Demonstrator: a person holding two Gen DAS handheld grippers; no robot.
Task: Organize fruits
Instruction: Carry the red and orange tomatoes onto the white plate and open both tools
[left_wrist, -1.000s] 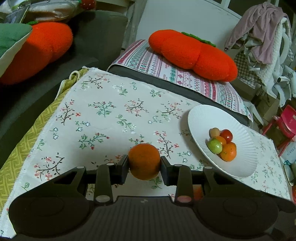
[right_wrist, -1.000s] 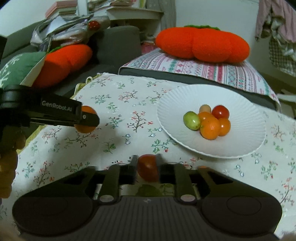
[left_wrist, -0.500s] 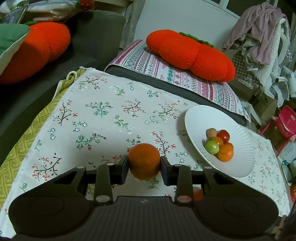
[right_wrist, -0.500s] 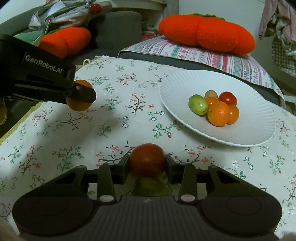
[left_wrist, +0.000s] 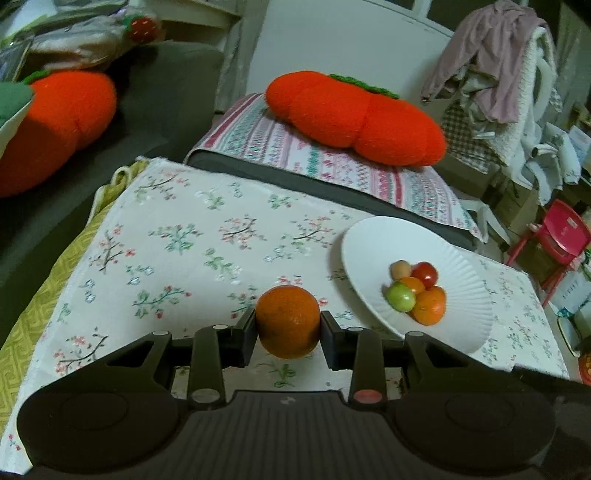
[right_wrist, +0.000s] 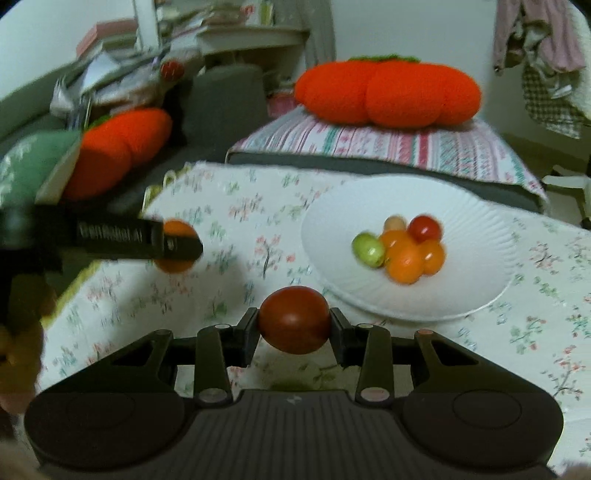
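Note:
My left gripper (left_wrist: 288, 325) is shut on an orange (left_wrist: 287, 320) and holds it above the floral cloth, left of the white plate (left_wrist: 469, 314). It also shows in the right wrist view (right_wrist: 177, 245) at the left. My right gripper (right_wrist: 293, 326) is shut on a red tomato (right_wrist: 293, 320), held above the cloth just before the plate (right_wrist: 332, 236). The plate holds a pile of small fruits (right_wrist: 402, 245): a green one, orange ones, a red one and a tan one.
The floral cloth (left_wrist: 192, 240) covers a low table, with a yellow cloth (left_wrist: 33, 321) under its left edge. Orange plush cushions (left_wrist: 354, 114) lie behind on a striped seat and at the left. A red chair (left_wrist: 561, 236) stands far right.
The right gripper has lifted with the red tomato and moved toward the plate. The left gripper has shifted slightly, still holding the orange.

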